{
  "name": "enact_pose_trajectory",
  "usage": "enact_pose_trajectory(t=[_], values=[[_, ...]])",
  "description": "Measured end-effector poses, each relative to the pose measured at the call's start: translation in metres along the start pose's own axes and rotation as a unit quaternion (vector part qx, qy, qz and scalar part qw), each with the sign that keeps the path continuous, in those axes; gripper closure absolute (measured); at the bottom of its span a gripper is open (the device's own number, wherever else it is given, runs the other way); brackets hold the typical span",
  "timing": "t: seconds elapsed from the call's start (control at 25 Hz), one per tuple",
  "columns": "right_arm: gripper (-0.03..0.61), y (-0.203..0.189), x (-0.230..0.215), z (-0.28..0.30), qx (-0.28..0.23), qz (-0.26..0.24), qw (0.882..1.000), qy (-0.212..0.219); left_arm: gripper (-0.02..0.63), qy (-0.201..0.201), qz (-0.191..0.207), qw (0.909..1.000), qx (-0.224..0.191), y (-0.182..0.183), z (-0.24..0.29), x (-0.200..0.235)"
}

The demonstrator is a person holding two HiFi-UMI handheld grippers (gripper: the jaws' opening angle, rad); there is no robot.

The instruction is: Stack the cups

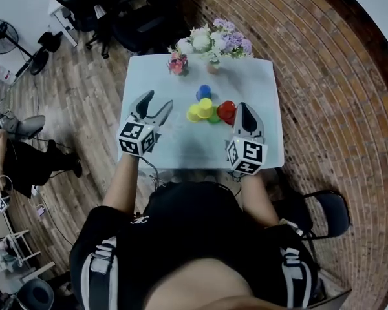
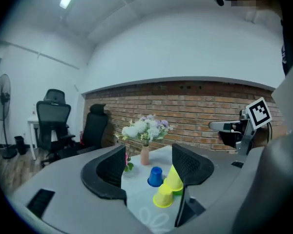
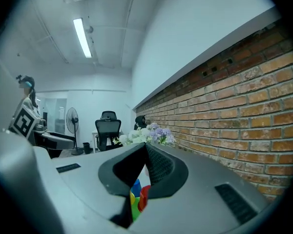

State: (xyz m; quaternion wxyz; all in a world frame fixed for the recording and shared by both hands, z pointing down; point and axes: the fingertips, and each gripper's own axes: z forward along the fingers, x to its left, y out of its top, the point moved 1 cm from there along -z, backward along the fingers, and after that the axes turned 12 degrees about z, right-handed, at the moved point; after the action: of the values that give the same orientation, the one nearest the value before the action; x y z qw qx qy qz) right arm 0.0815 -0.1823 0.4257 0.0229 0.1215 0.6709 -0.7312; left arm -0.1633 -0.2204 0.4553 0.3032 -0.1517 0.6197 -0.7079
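Left hand-held gripper [image 1: 159,100]: up over the near left part of the worktop [image 1: 181,148], jaws apart, nothing between them, holding nothing, well apart from the cups.
Pink flowers [image 1: 177,63]: small bunch at the far left side of the worktop, not part of the job.
Yellow cups [image 1: 200,110]: two of them, upside down, touching or almost touching, at the left of the cup bunch in the middle of the worktop.
Blue cup [image 1: 204,92]: upside down, alone, just behind the yellow ones.
Green cup [image 1: 215,117]: mostly hidden, tucked tight against a yellow cup; hard to tell if beside it or under it.
Red cup [image 1: 226,111]: at the right end of the bunch, close to the green one.
Big flowers in a vase [image 1: 214,44]: at the far edge, behind the cups.
Right hand-held gripper [image 1: 245,108]: near the red cup, jaws clenched together, grasping nothing.
Done so far: looks like nothing yet; no tall stack to see, all cups down on the worktop.
Left to do: pick up a cup, set it on another, then the same for the rest.
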Motion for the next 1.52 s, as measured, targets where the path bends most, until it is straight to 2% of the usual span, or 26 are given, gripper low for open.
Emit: enact_pose_trajectory(t=[0.12,0.28,0.44,0.68,0.84,1.12,1.44,1.52], values=[[0.578,-0.007,-0.009,-0.003,0.005,0.004,1.000,-0.029,0.308,-0.077,0.033,0.9965,0.011,-0.013,0.022,0.005],[0.578,-0.017,-0.021,-0.008,0.012,0.006,0.997,-0.073,0.277,-0.167,0.086,0.9819,0.026,-0.031,0.057,0.012],[0.578,-0.031,-0.033,-0.010,0.020,0.004,0.993,-0.113,0.262,-0.235,0.118,0.9641,0.037,-0.050,0.098,0.013],[0.578,-0.052,-0.053,-0.020,0.035,0.006,0.984,-0.172,0.261,-0.323,0.157,0.9312,0.064,-0.089,0.151,-0.012],[0.578,-0.069,-0.065,-0.026,0.051,0.006,0.977,-0.207,0.261,-0.357,0.166,0.9153,0.085,-0.118,0.183,-0.025],[0.578,-0.087,-0.070,-0.027,0.069,0.000,0.972,-0.224,0.261,-0.396,0.155,0.8990,0.107,-0.149,0.219,-0.045],[0.578,-0.090,-0.075,-0.032,0.075,-0.010,0.970,-0.230,0.268,-0.411,0.162,0.8896,0.117,-0.164,0.237,-0.067],[0.578,-0.089,-0.076,-0.034,0.076,-0.012,0.970,-0.231,0.346,-0.406,0.171,0.8899,0.120,-0.166,0.239,-0.069]])
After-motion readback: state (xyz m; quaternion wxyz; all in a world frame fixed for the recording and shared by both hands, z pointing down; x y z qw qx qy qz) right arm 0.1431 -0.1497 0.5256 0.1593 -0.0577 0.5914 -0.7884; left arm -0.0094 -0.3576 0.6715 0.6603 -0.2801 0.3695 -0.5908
